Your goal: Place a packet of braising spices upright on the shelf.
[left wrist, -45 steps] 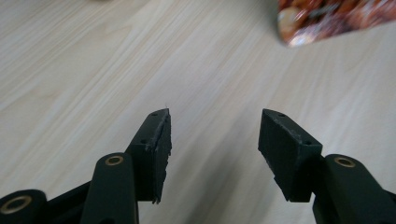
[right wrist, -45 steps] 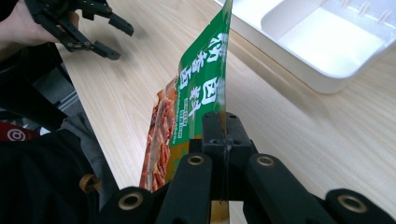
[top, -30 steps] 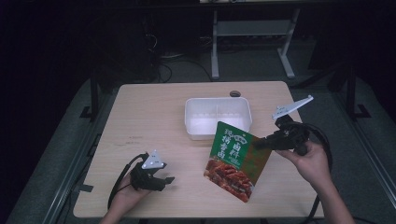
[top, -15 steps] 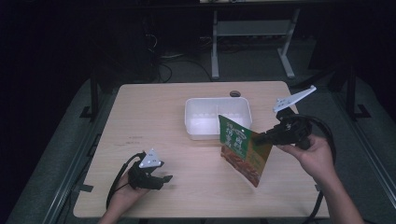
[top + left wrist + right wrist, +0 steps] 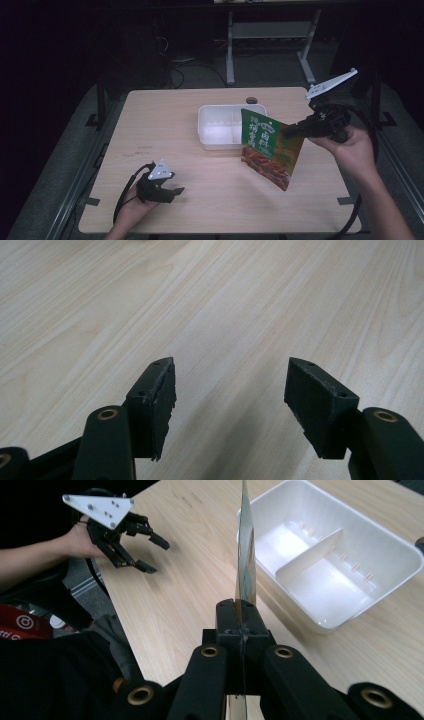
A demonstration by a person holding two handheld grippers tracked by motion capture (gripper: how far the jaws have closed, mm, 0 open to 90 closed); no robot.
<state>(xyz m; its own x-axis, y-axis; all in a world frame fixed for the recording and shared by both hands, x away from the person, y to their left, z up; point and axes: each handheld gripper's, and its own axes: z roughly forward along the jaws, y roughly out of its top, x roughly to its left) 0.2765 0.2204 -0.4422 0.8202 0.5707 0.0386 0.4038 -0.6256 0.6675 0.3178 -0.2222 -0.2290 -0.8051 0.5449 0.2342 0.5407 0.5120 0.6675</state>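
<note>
I am holding the right gripper [image 5: 292, 129] above the table [image 5: 210, 210], and its jaws are clenching the edge of the green pouch [image 5: 270, 148], which is hanging lifted and tilted out from the jaw tips, in front of the white tray [image 5: 210, 131]. In the right gripper view the pouch [image 5: 245, 545] is standing edge-on straight ahead of the jaws, with the divided tray [image 5: 395, 545] just to its right. My left gripper [image 5: 176, 191] is resting low over bare wood with the jaws released and nothing between them.
</note>
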